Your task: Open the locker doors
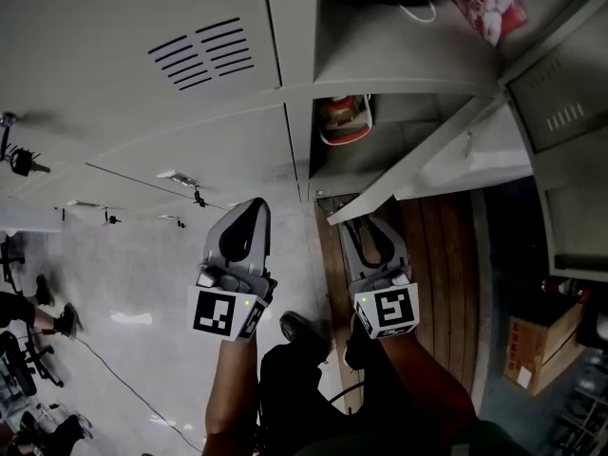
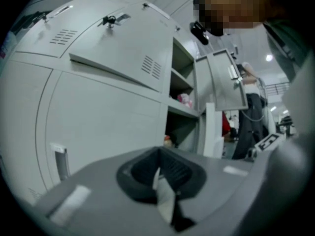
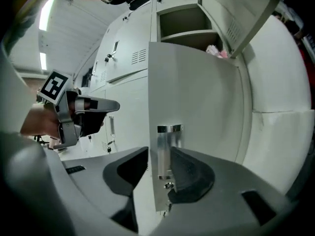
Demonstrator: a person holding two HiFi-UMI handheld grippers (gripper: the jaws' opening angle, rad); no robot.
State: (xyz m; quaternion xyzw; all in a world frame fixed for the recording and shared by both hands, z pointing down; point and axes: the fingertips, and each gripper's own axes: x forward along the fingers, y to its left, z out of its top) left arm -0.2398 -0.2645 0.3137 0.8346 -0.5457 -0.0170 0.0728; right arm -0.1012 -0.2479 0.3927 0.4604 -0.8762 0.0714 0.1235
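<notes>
Step in hand: pulling the lower locker door point(image 3: 206, 97) open by its handle edge. The door stands swung out from the locker bank point(image 1: 285, 27), so this looks like mid-swing, not the finish.
Right gripper point(image 3: 160, 156): jaws sit either side of the door's free edge, one pad against the chrome handle point(image 3: 166, 136) and the other flush to the panel's rim. It reads as clamped on the lower locker door, not loose around it.
Left gripper point(image 2: 158, 154): jaws together with nothing between them, held out in front of the lockers and touching no door.
Lower locker door, place: angled out toward the person, with its hinge side away from the right gripper and its free edge between that gripper's jaws.
Doors already open: the vented upper door point(image 1: 560, 112) at the right stands wide. The compartment with the pink bag point(image 1: 492, 6) is uncovered.
Doors to do: the closed door point(image 2: 103, 127) facing the left gripper, with its own handle point(image 2: 60, 162) near its left edge.
Unclear: the vented panel point(image 2: 113, 68) above that door looks ajar, but the wide lens bends it too much to be sure.
Next move: probably carry the held door round to full swing, then part the jaws and draw clear. The pull should follow the hinge arc, since a straight tug could slide the pads off the thin edge.
After that: the left gripper would have to spread its jaws before it can take the closed door's handle.
</notes>
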